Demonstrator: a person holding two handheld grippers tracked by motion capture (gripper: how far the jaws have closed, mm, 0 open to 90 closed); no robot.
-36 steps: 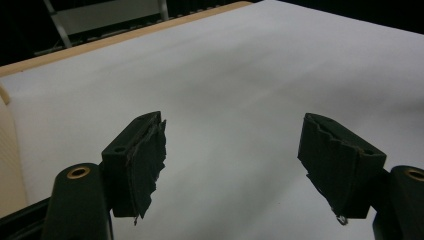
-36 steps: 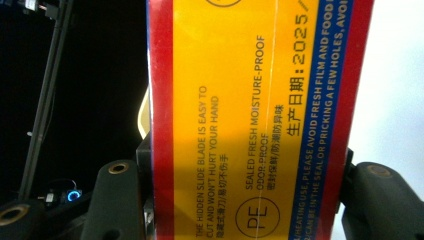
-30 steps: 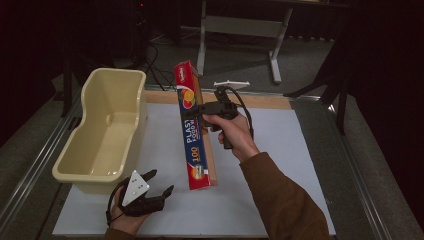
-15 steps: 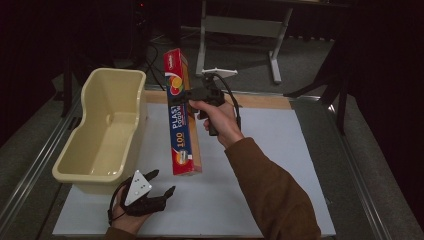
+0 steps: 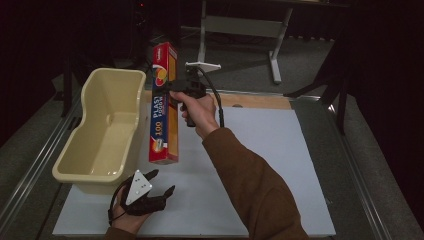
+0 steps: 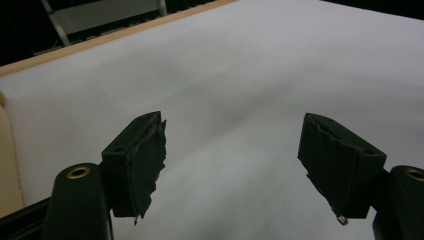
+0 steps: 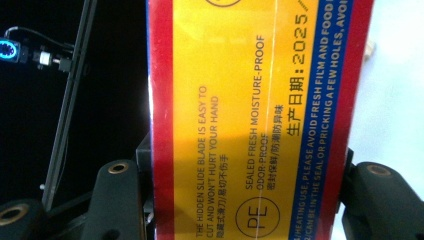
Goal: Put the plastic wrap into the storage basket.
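right gripper point(image 5: 172, 86) is clamped on the plastic wrap box point(image 5: 164, 107), lifted off the table beside the cream tub point(image 5: 107, 130). its own camera reads the box's small print point(image 7: 250, 120). left gripper point(image 5: 159, 184) sits low with jaws wide apart over the white mat point(image 6: 260, 75).

room dark | grey floor point(image 5: 380, 165) | metal frame stand point(image 5: 240, 25) behind table

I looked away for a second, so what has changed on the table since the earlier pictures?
The right gripper, shut on the wrap box throughout, carried it left toward the tub and lifted it off the mat; it now hangs nearly upright beside the tub's right wall. The left gripper stayed open, low near the tub's near corner. The tub did not move.
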